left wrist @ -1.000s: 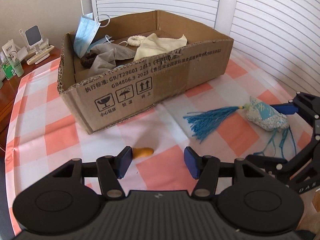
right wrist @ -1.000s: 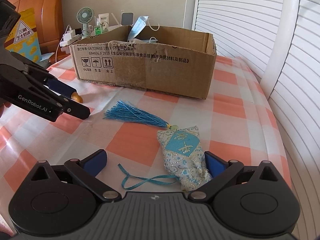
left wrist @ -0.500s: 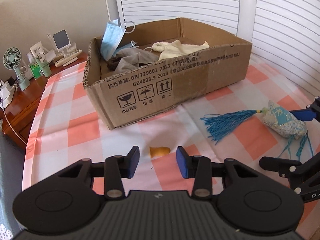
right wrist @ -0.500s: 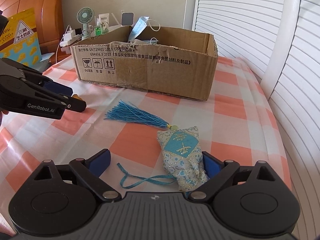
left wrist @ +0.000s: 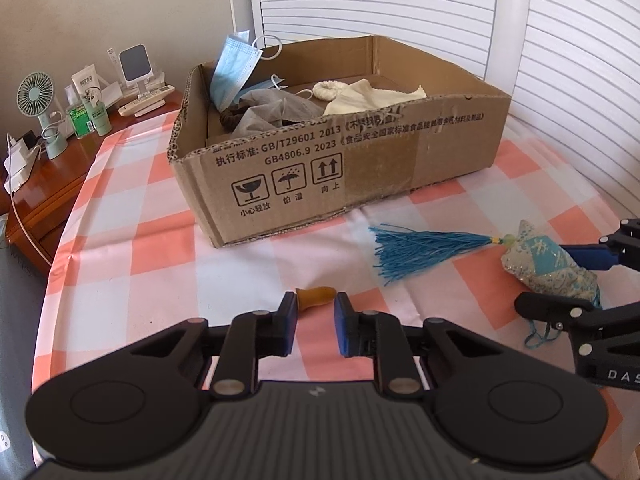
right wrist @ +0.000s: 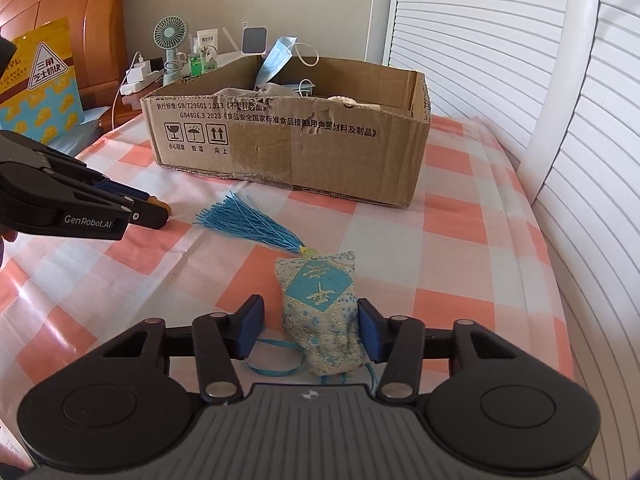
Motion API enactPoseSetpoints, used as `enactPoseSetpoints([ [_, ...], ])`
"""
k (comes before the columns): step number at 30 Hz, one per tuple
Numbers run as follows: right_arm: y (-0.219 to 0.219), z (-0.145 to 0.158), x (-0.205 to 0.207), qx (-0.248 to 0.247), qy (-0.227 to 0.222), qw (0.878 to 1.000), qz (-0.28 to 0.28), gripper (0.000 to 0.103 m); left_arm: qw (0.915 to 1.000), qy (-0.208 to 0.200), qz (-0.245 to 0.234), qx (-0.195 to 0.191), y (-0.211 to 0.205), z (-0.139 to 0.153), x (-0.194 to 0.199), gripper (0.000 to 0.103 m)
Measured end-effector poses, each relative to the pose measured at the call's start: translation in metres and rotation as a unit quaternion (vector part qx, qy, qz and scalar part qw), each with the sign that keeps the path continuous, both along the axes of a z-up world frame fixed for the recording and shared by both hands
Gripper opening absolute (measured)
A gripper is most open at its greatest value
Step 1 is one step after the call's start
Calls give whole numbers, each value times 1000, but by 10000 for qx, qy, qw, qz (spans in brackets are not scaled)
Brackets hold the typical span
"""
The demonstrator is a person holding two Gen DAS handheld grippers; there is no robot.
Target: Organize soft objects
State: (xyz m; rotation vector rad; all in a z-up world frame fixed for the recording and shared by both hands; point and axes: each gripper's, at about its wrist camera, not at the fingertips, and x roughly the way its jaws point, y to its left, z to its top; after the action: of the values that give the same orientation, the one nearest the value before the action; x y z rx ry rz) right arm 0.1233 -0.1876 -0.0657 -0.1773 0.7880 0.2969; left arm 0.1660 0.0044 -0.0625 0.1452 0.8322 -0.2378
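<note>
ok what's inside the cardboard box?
In the cardboard box: a blue face mask draped over the rim, grey cloth, cream cloth, a knitted ring. Anything beneath them is covered.

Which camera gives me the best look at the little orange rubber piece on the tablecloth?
The left wrist view: the orange piece lies in plain sight just past the tips of the closing left gripper, not yet pressed. The right wrist view shows only its orange tip poking out beyond that gripper's fingers.
</note>
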Motion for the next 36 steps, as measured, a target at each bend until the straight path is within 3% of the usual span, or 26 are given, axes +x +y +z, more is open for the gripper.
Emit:
enactPoseSetpoints([
  [11,-2,0,3,-3,18,10000,47,55,9998,-38,171,-47,-2,-1,5,19],
  [14,-3,2,3,-1,14,10000,70,42,9996,-40,249,-124,-2,-2,6,18],
  [20,-5,12,1,-6,-109,9998,156,40,9998,-103,150,-20,-2,1,3,18],
  [29,-7,40,-4,-80,-369,9983,441,40,9996,-89,-207,148,4,20,-4,18],
  [36,-12,81,-2,-75,-814,9954,496,40,9982,-103,-580,91,9,44,-12,18],
])
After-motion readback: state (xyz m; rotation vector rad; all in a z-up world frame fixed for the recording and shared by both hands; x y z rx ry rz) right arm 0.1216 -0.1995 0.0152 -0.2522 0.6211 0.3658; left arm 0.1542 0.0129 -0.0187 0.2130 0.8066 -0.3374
